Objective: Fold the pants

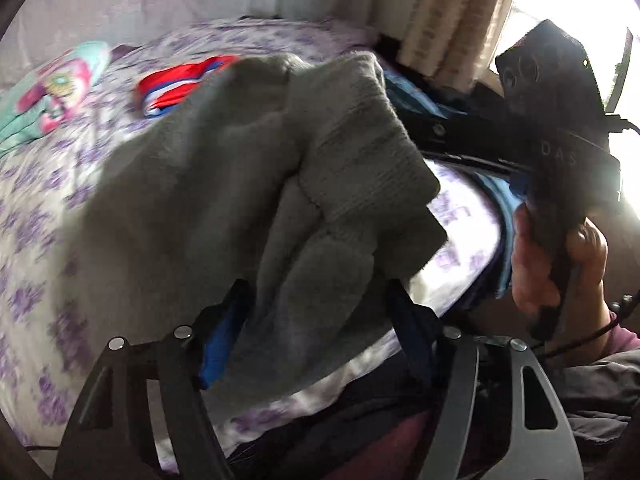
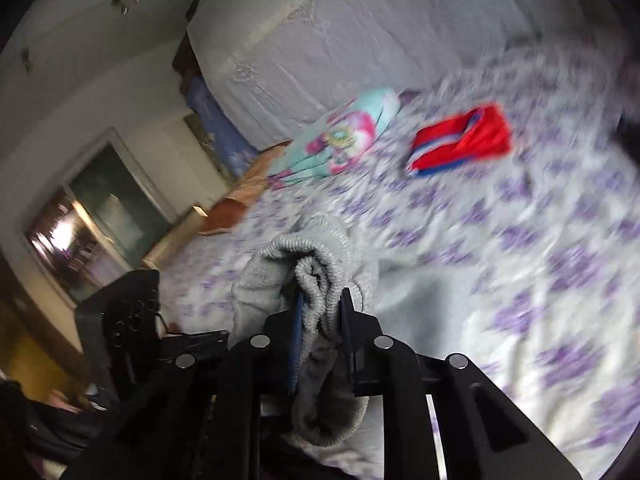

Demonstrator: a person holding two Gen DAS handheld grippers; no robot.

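Observation:
Grey knit pants [image 1: 248, 184] hang bunched in front of the left wrist camera, over a bed with a purple-flowered sheet [image 1: 52, 208]. My left gripper [image 1: 320, 300] is shut on a thick fold of them. In the right wrist view my right gripper [image 2: 322, 304] is shut on the ribbed edge of the same grey pants [image 2: 312, 272], held above the sheet [image 2: 520, 280]. The right gripper's black body [image 1: 560, 140] shows at the right of the left wrist view, held in a hand. The left gripper's body [image 2: 128, 320] shows at the lower left of the right wrist view.
A folded red, white and blue garment [image 2: 464, 138] [image 1: 180, 84] and a folded turquoise and pink garment [image 2: 344, 136] [image 1: 52, 92] lie at the far side of the bed. A curtain and bright window [image 1: 460, 20] stand at the right. A mirrored wardrobe [image 2: 100, 220] stands left of the bed.

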